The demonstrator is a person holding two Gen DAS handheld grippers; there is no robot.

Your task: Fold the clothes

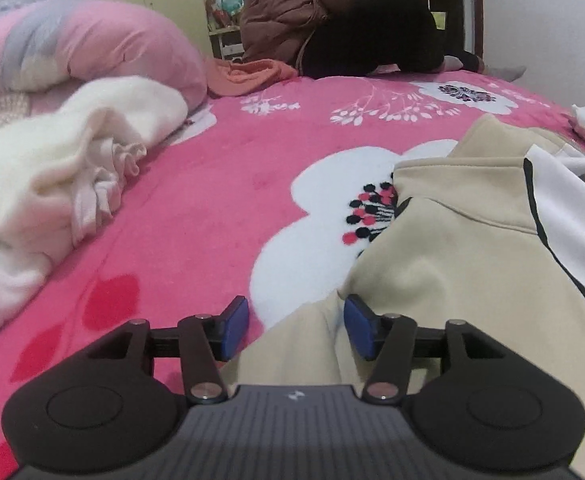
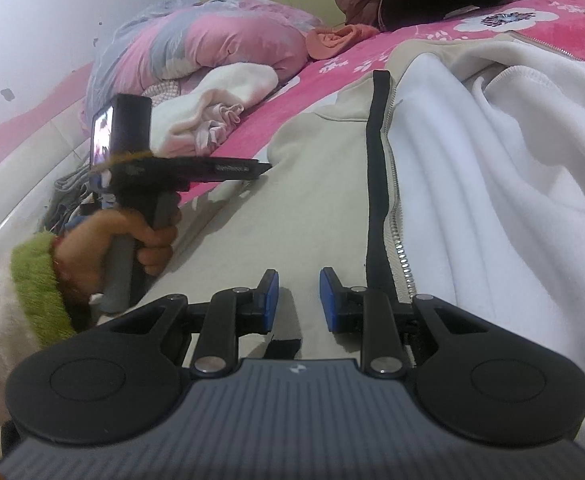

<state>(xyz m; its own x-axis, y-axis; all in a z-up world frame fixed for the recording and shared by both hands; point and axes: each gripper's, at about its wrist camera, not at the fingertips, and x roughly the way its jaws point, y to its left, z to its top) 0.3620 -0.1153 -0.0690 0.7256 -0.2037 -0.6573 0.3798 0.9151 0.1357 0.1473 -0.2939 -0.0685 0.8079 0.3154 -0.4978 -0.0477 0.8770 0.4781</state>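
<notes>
Left wrist view shows the left gripper (image 1: 296, 330) with its jaws standing well apart over the near edge of the beige jacket (image 1: 452, 260), cloth lying beneath the gap but the blue pads (image 1: 354, 330) not pressing on it, so nothing is held. The jacket lies spread on the pink flowered bedspread (image 1: 212, 200), its collar toward the far side and its open white lining (image 1: 564, 208) off to the right. From the right wrist view, the right gripper (image 2: 298, 300) hovers low over the beige front panel with a narrow gap between its pads; no fabric sits in that gap, so it grips nothing either. The black-edged zipper (image 2: 388, 184) runs away from it, dividing beige shell from fleecy lining (image 2: 512, 180), and the person's hand (image 2: 132, 240) steers the other tool near the jacket's left edge. By its look the garment is soft, thick and limp: it should drape and bunch rather than hold a crease, and a shallow pinch may catch only the outer layer. The stitched hem, collar or zipper band seem the firmest places to take hold. A cream garment (image 1: 72, 168) and rolled quilt (image 1: 92, 44) lie well apart.
</notes>
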